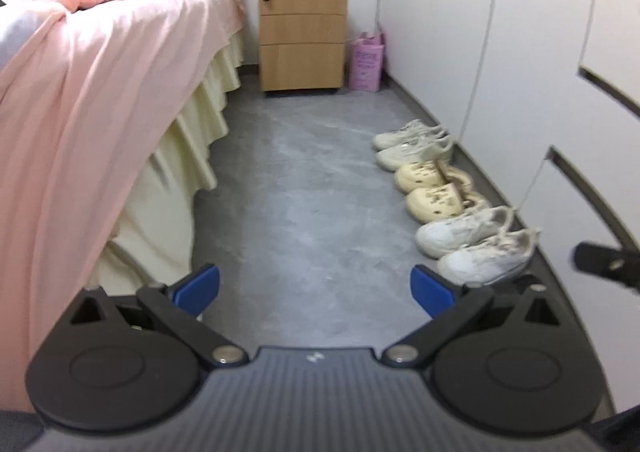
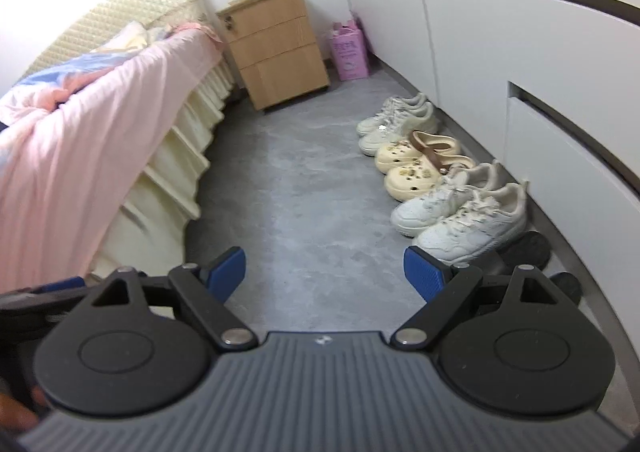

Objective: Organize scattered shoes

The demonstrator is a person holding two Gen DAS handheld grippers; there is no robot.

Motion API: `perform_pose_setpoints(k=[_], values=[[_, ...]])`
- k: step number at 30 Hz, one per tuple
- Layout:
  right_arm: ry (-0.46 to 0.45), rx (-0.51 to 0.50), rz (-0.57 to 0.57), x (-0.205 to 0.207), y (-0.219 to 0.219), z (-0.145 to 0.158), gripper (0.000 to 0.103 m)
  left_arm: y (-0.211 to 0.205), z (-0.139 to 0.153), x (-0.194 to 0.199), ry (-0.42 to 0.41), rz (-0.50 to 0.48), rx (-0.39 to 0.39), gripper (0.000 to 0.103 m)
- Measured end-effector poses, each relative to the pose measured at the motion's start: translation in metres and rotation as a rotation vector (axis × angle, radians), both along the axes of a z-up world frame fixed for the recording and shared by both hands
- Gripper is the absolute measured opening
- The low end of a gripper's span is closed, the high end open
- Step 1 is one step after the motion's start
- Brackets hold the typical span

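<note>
Both grippers, left gripper (image 1: pixel 315 288) and right gripper (image 2: pixel 324 272): fingers wide, empty | shoes (image 2: pixel 424 168) paired in row along wardrobe (image 2: pixel 460 32) | risk: right fingers' pass may knock nearest sneaker (image 2: pixel 472 230) crooked

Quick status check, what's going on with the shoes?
Both grippers open, empty. Three shoe pairs lined along the cabinets. Floor ahead unobstructed.

- Pink bedsheet (image 1: pixel 92 92) draped over a pale yellow pleated bed skirt (image 1: pixel 188 140).
- Mottled grey floor (image 1: pixel 304 188).
- Cream clogs (image 2: pixel 412 164), brown straps, little charms dotted on.
- White sneakers (image 2: pixel 460 216) nearest; off-white sneakers (image 2: pixel 396 120) behind.
- Light wood nightstand (image 2: pixel 276 56), pink bag (image 2: pixel 350 50) beside.
- Blue ribbed pads (image 2: pixel 424 276).
</note>
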State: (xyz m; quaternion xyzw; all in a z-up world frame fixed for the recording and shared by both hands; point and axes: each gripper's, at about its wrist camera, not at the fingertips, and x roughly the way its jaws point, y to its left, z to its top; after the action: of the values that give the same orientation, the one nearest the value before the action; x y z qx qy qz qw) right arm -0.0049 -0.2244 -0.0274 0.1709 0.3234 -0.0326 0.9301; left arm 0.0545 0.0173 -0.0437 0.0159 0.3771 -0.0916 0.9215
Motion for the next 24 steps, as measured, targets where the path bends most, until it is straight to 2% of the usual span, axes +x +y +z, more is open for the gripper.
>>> perform_pose_setpoints(k=[3, 10, 24], values=[[-0.013, -0.023, 0.017, -0.003, 0.005, 0.002, 0.088, 0.001, -0.002, 0.002, 0.032, -0.005, -0.06, 0.103], [0.013, -0.002, 0.014, 0.0, 0.009, -0.005, 0.088, -0.002, -0.008, 0.002, 0.059, -0.041, -0.056, 0.103], [0.04, 0.004, -0.006, 0.0, 0.009, -0.013, 0.088, -0.007, -0.015, -0.002, 0.056, -0.057, -0.038, 0.103]])
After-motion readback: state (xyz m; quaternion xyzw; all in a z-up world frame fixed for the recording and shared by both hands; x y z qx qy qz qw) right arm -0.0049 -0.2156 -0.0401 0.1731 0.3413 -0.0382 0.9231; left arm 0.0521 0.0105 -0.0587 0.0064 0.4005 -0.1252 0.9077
